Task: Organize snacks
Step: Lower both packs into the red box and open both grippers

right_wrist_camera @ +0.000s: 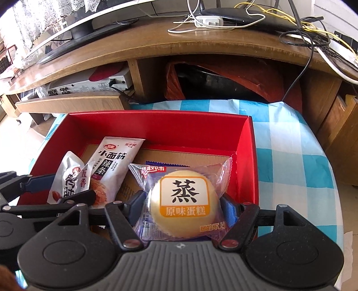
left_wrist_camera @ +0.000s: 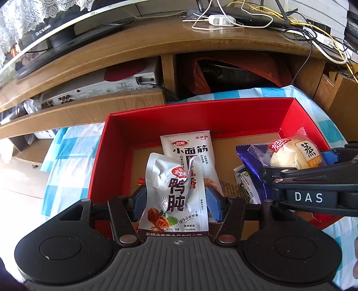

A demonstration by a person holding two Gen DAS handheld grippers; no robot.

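Gripping silver pouch [left_wrist_camera: 173,192] – left claw [left_wrist_camera: 175,201]; right claw [right_wrist_camera: 184,206] clamped on cake packet [right_wrist_camera: 181,201] – over red box [right_wrist_camera: 156,127].

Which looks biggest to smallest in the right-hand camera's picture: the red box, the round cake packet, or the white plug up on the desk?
1. red box
2. round cake packet, though it sits right at the camera, which inflates it
3. white plug, far off, so its real size is unsure
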